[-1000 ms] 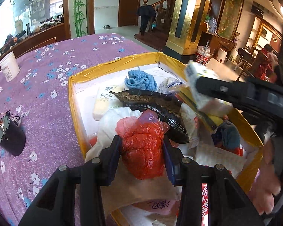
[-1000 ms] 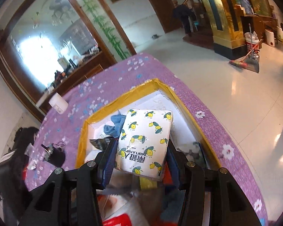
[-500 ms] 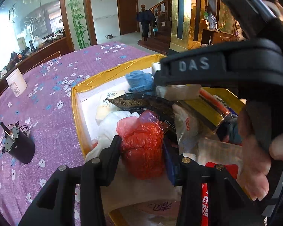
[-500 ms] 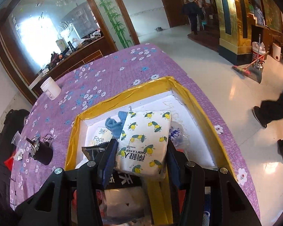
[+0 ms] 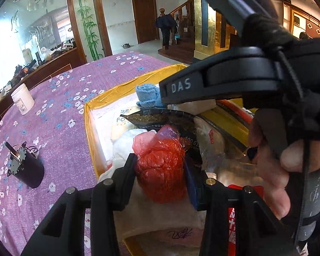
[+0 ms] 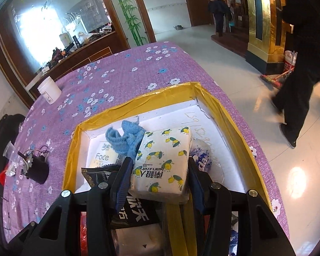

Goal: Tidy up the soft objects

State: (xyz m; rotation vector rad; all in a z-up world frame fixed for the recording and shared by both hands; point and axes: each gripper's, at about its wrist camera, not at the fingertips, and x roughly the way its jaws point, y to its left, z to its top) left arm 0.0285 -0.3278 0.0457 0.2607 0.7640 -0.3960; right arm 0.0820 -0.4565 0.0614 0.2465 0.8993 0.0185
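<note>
Purple floral tablecloth (image 6: 117, 79), yellow-rimmed box (image 6: 138, 104) centre frame: left gripper (image 5: 162, 166) clamps red bag (image 5: 162, 168); right gripper (image 6: 157, 166) clamps tissue pack (image 6: 162, 157). Lower pack flat w/o snagging blue cloth (image 6: 125, 138).

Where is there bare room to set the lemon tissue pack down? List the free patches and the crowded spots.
Free: the white box floor between the yellow far rim and the blue cloth; also the purple tablecloth beyond that rim, right of the white jar. Crowded: the near half of the box, heaped with packets and bags under both grippers.
</note>
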